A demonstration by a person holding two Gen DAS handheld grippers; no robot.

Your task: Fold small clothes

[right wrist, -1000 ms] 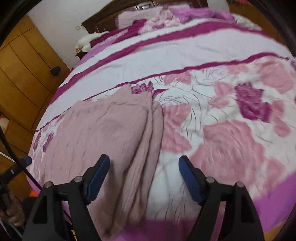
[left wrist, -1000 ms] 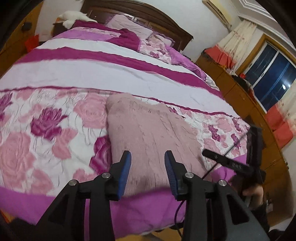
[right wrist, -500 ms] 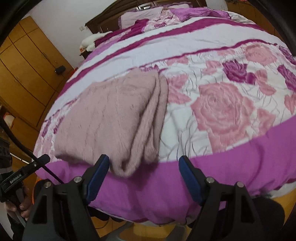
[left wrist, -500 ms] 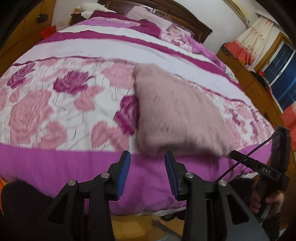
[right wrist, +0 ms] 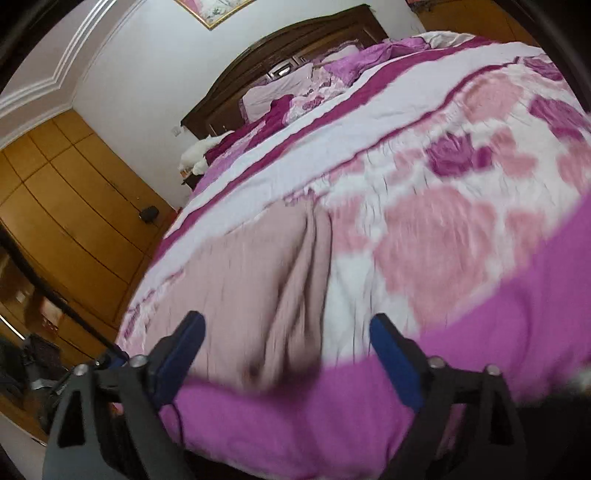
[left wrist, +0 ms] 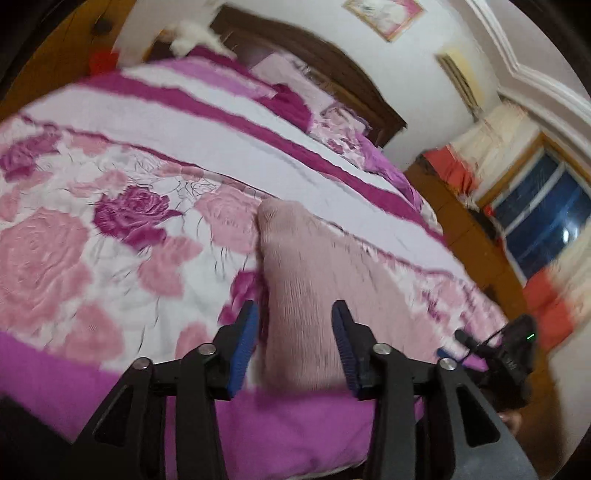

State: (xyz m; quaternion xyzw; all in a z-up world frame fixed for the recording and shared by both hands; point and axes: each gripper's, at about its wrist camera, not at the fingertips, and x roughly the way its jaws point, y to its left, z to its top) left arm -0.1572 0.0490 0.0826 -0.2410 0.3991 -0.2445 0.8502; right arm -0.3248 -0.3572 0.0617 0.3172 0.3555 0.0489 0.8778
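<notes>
Sweater (left wrist: 314,295): pale pink knit, lying on the bed near its front edge, on the flowered quilt (left wrist: 74,240).

Left wrist view. The sweater lies as a narrow, thick-looking strip running away from the front edge, which suggests at least one lengthwise fold is done; the sleeves are not visible, so how many layers it has I cannot tell. Left gripper (left wrist: 293,339): jaws a modest way apart and opening, pads not pressing on anything; the near end of the sweater shows in the gap between them, but contact cannot be judged. The right-hand tool (left wrist: 517,354) hangs off the bed's right corner. Around: dark headboard (left wrist: 314,55), pillows, curtains and window (left wrist: 546,218) at right.

Right wrist view. Right gripper (right wrist: 286,354): jaws wide and opening, empty, framing the sweater's (right wrist: 240,280) near right corner. Here its right side shows stacked ridges, a sign of folded layers. Likely left: a crosswise fold, near end to far end. Around: wooden wardrobe (right wrist: 66,206) at left, framed picture (right wrist: 214,9) above the headboard. Nothing lies on the quilt near the sweater; the picture is blurred, so fine detail is uncertain.
</notes>
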